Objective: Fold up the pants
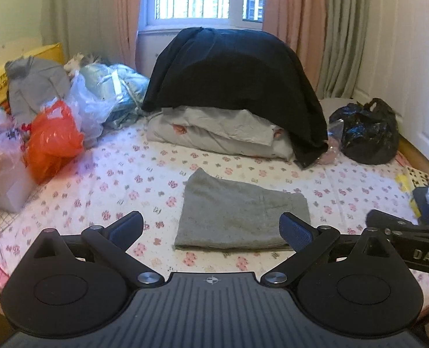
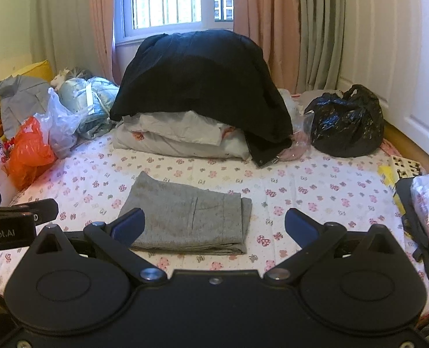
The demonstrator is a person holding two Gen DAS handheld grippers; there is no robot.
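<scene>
grey pants (image 1: 243, 214) lying near the front edge of the bed (image 1: 104, 179), folded into a compact rectangle with stacked layers showing along the near edge and at the right end. placed on bare floral sheet, well apart from the clutter, probably because that is the only flat, open patch for folding and pressing cloth.

left gripper (image 1: 211, 227) spread wide, holding nothing, hanging above the bed with the pants seen between its fingers. right gripper (image 2: 213, 223) likewise released and empty, aimed so the pants sit toward its left finger. both drawn back toward the near edge and touching no cloth, which suggests the fold is finished or close to it, judged from the tidy shape alone. from each view, the other tool visible at the side: right one at the right margin of the left view, left one at the left margin of the right view, so held side by side.

further back, a black coat (image 1: 234, 87) draped over folded bedding (image 1: 214, 133), likely just stored there. plastic bags at left, an orange bag (image 1: 52, 139) among them, and a black bag (image 1: 365, 133) at right, all pushed to the edges, leaving the middle free.

if another fold is wanted, thick layers likely to spring open unless pinched through all of them.
</scene>
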